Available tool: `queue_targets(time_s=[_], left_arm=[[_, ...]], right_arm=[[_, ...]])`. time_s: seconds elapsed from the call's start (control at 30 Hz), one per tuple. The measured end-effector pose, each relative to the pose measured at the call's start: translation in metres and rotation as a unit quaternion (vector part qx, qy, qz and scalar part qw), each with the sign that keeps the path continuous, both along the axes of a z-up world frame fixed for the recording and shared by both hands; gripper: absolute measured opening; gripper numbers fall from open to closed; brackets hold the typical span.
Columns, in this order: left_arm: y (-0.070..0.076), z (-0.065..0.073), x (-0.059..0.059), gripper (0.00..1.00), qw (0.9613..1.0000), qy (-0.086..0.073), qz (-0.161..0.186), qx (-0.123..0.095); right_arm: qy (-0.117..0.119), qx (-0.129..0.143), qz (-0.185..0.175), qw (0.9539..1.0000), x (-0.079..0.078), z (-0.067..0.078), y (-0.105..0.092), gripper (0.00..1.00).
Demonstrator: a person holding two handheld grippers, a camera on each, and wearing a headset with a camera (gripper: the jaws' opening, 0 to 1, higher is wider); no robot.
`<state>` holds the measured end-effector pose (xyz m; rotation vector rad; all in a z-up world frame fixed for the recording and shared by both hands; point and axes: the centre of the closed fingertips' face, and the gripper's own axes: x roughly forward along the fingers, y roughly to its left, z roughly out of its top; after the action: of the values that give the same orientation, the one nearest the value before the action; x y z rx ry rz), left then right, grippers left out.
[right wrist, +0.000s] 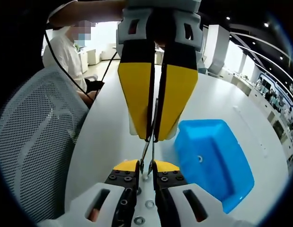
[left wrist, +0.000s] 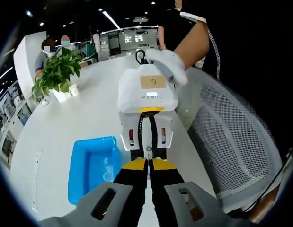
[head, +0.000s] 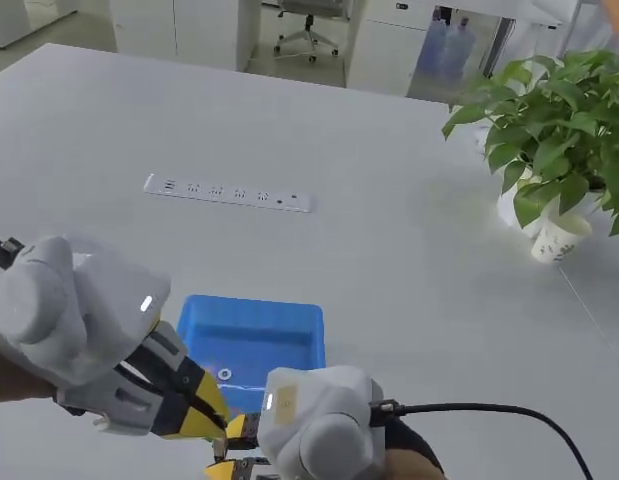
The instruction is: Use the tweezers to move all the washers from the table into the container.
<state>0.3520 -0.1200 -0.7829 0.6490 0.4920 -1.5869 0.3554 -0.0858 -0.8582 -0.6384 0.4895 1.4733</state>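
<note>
probably, with both the left gripper (right wrist: 153,138) and right gripper (right wrist: 146,166) clamped on the tweezers (right wrist: 150,153), a twist could flick the bottom-centre washers (right wrist: 149,204) away.

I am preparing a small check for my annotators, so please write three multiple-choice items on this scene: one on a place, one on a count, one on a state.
1. In the head view, where on the white table is the leafy green pot plant?
A) far right
B) near left
C) between the grippers

2. How many small metal washers show inside the blue plastic rectangular container?
A) none
B) one
C) five

3. The left gripper is:
A) wide open
B) shut on the thin metal tweezers
C) holding a cup

Key:
1 A, the plant stands at the table's right edge.
2 B, a single washer rests on the blue floor.
3 B, its yellow jaws press the tweezers between them.
</note>
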Motion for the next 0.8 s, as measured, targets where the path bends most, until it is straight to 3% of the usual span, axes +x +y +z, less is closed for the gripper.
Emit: queue_targets(time_s=[0.33, 0.57, 0.8], left_arm=[[-0.0010, -0.0101, -0.0008, 0.05, 1.0000, 0.002, -0.005, 0.004], [-0.0025, -0.0087, 0.0013, 0.05, 1.0000, 0.002, -0.002, -0.005], [-0.0007, -0.0088, 0.0034, 0.05, 0.9999, 0.013, 0.003, -0.004]], right_arm=[[0.011, -0.003, -0.004, 0.9999, -0.0017, -0.0083, -0.0031, 0.13], [0.014, -0.001, -0.008, 0.9999, -0.0009, -0.0089, -0.0034, 0.13], [0.019, 0.003, -0.012, 0.9997, -0.0004, -0.0081, -0.0022, 0.13]])
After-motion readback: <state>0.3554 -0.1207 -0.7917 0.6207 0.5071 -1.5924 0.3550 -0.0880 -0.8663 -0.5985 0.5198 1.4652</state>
